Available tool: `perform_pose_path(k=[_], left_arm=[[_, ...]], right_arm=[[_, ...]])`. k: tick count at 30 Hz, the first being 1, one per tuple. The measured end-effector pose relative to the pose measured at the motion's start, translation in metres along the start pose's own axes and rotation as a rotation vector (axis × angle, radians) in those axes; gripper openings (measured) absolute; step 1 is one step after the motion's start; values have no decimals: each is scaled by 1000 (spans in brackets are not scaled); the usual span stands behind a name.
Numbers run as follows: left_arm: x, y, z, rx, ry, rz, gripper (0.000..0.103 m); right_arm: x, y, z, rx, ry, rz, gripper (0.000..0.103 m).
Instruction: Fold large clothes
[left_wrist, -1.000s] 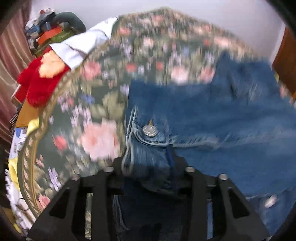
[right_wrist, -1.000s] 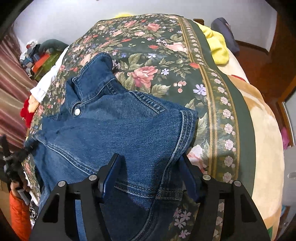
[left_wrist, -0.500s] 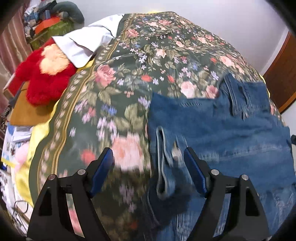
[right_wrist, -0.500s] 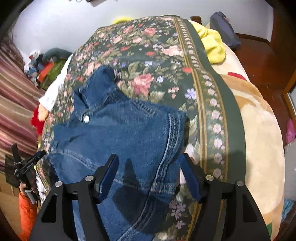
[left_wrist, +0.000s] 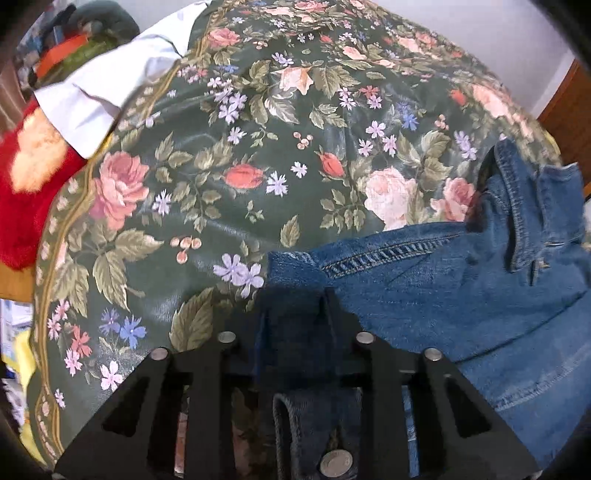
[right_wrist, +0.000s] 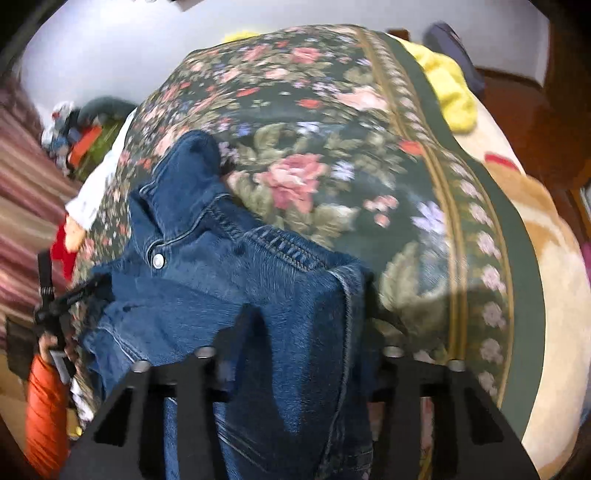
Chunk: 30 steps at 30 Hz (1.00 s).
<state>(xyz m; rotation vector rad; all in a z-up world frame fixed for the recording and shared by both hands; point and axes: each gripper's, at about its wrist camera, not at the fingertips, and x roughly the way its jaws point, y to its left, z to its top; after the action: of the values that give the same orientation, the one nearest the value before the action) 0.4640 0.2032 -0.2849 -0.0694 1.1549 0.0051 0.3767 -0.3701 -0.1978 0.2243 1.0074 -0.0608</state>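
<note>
We have a blue denim jacket (left_wrist: 461, 295) lying on the dark green bedspread printed with pink roses (left_wrist: 221, 166), its collar (left_wrist: 524, 206) toward the far side. Our left gripper (left_wrist: 295, 317) has its jaws closing narrow on a bunched corner of the denim at the jacket's near left edge, with the cloth between them. Our right gripper (right_wrist: 314, 325) is closing likewise on the opposite edge, where a stitched seam (right_wrist: 347, 317) runs between its fingers.

We judge this to be the start of a fold: both near corners are being taken up, one in each tool. The next move calls for a firm pinch on both sides first, then an even lift that keeps the two corners level, so that the heavy denim does not sag or slide out of one grip as it is carried toward the collar.

The fingertips of both grippers are buried in dark denim, so we cannot see whether the pads press through every layer or only the top one. The sleeves are not to be made out, the right view is blurred, and the jacket's near hem is cut off behind the tools. A silver snap button (left_wrist: 336, 463) shows low between the left fingers.
</note>
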Motion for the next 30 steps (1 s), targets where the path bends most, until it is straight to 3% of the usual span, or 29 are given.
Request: perform_pose_path(k=[1,3,7,11,13,18,23,28,29,30], left_arm=[[-5,-4,-1,7,-15,14,14],[-21,-9,-2,20,-65,45,12],[-69,-8,-6,35,-195,70,12],[-99,16,3,-10,-260,89,12],[-98,33,7,-38,-260,131,12],[-48,71,18,-102,-149,211,13],[-15,91,12,-160,-108,213,23],[-14,85,10,-132,-115,241,25],[-14,83,11,-122,-111,250,26],[-15,82,10,-114,-105,257,27]], right_arm=[[-2,8,3,-32,-14,-30,27],[-6,20,11,-100,-55,-90,12],[-11,55,40,-245,-131,-134,10],[-1,85,72,-306,-159,-143,10],[7,100,90,-316,-170,-138,10],[45,117,122,-290,-151,-120,10],[72,105,126,-287,-103,-199,11],[73,87,120,-300,-72,-191,24],[71,86,119,-304,-75,-201,34],[67,85,117,-312,-90,-236,54]])
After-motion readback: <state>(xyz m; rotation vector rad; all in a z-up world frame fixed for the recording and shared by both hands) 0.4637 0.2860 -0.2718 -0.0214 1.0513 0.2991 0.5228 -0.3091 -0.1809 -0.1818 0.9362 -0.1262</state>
